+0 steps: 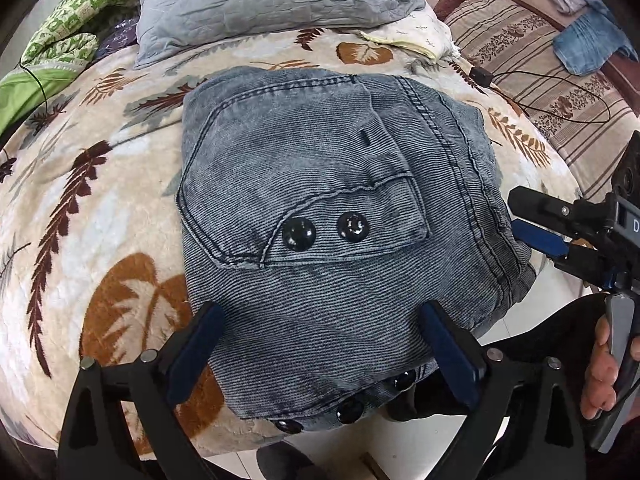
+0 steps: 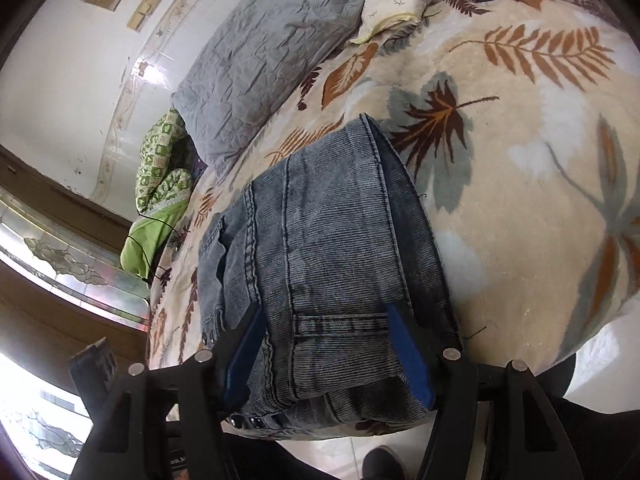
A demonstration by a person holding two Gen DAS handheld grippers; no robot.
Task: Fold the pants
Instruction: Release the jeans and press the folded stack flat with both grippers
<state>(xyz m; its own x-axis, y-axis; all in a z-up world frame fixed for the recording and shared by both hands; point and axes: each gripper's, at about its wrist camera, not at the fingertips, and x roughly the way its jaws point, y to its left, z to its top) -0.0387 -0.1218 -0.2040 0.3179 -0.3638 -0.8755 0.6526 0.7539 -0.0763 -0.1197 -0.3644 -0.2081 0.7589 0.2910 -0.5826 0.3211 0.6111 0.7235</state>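
Bed (image 1: 60,208) edge | pants (image 1: 332,184) folded, overhanging | left gripper (image 1: 320,344), right gripper (image 2: 328,348) both released, astride | risk: nudge slides bundle off

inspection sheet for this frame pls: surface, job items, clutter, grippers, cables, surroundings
Surface: leaf-print blanket covering a bed.
Job's things: grey-blue denim pants, folded into a compact stack near the bed's front edge, pocket snaps facing up.
Clutter: grey pillow, green patterned cloth, blue denim garments on the striped cushion.
Grippers: left gripper open, over the pants' near edge; right gripper open, straddling the stack's side.
Cables: black cable with a small black box at the blanket's far right.
Surroundings: white wall, patterned glass panel.
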